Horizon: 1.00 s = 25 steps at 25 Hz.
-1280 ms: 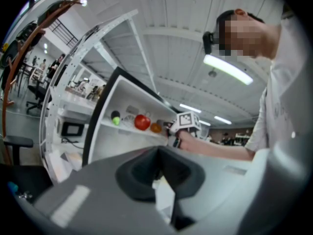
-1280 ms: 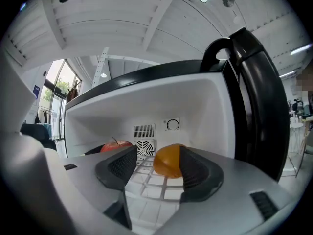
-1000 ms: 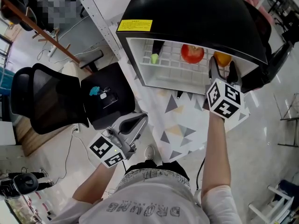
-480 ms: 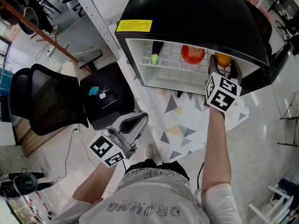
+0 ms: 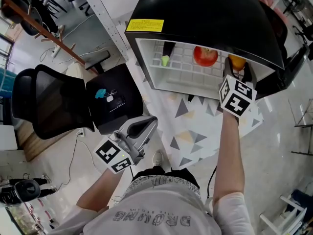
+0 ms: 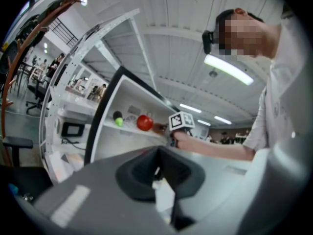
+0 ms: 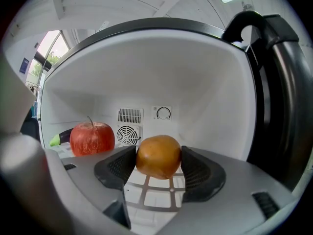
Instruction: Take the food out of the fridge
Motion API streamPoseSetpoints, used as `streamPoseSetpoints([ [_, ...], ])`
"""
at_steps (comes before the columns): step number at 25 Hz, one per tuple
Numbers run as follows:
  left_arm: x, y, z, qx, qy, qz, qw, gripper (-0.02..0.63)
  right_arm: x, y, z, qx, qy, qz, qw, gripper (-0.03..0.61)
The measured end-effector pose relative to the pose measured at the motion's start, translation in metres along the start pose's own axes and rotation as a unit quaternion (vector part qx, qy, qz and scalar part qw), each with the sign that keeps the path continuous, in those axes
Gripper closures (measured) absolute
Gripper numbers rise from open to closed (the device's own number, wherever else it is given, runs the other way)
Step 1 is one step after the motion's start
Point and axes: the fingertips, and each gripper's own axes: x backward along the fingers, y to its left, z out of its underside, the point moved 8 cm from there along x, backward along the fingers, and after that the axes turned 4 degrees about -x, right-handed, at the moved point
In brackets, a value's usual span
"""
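A small black fridge (image 5: 205, 13) stands open on the floor. On its white wire shelf (image 5: 183, 72) lie a red apple (image 5: 205, 56), an orange (image 5: 236, 61) and a dark vegetable with a green tip (image 5: 166, 60). My right gripper (image 5: 237, 71) reaches into the fridge at the right. Its jaws have just been closing, and in the right gripper view the orange (image 7: 158, 156) fills the gap, with both pads touching its sides. The apple (image 7: 92, 138) sits to its left. My left gripper (image 5: 146, 124) hangs low by the chair, shut and empty.
A black office chair (image 5: 54, 106) stands left of the fridge. A mat with grey and yellow triangles (image 5: 195, 131) lies in front of it. The fridge door (image 5: 288, 67) is swung open at the right. A white metal rack post (image 5: 105, 23) rises at the left.
The right gripper has edged a little deeper into the fridge, around the orange. The left gripper has stayed where it was.
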Motion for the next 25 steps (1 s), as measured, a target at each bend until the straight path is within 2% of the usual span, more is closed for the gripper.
streamPoseSetpoints([
  [25,0.036,-0.034,0.004,-0.013,-0.012,0.004,0.9998,0.607,0.071,0.006,-0.006,0.003,-0.032,-0.035,0.999,0.305],
])
